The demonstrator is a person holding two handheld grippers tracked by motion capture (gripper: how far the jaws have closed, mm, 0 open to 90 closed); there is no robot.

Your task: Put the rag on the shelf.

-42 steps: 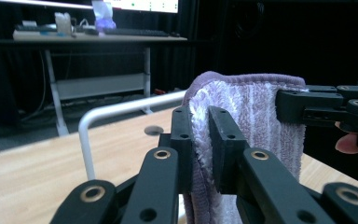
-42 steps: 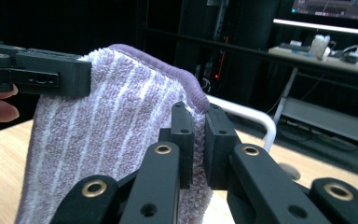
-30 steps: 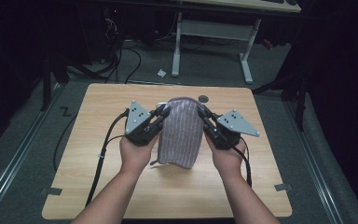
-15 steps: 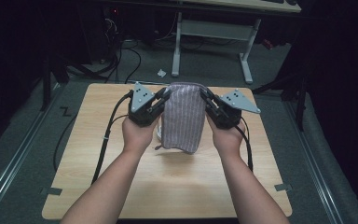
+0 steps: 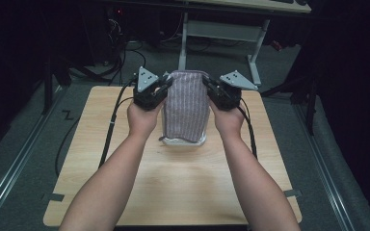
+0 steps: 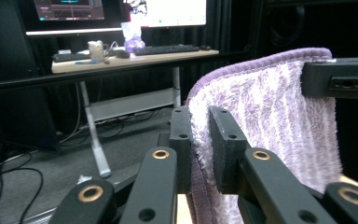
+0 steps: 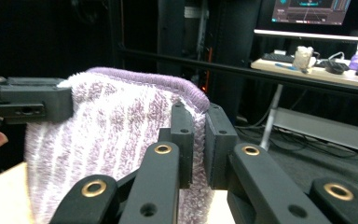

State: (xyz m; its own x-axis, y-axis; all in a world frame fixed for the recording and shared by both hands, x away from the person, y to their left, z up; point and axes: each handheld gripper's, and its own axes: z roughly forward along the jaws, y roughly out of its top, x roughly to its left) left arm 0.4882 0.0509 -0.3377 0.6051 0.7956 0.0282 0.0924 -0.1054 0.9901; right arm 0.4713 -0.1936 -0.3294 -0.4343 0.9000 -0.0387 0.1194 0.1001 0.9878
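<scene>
Purple striped towel (image 5: 187,106) (no label readable) pinched by left gripper (image 5: 166,86) and right gripper (image 5: 206,86) fingers.

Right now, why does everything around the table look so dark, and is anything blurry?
High view: light falls on the wooden table and striped towel; the floor and room beyond sink into shadow. Left gripper view: the towel is fairly sharp, the bright monitors behind glare and soften. Right gripper view: the near jaws look slightly soft, the background dim.

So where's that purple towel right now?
In the high view the towel hangs over the far middle of the table, pinched between the left tongs and right tongs.
</scene>
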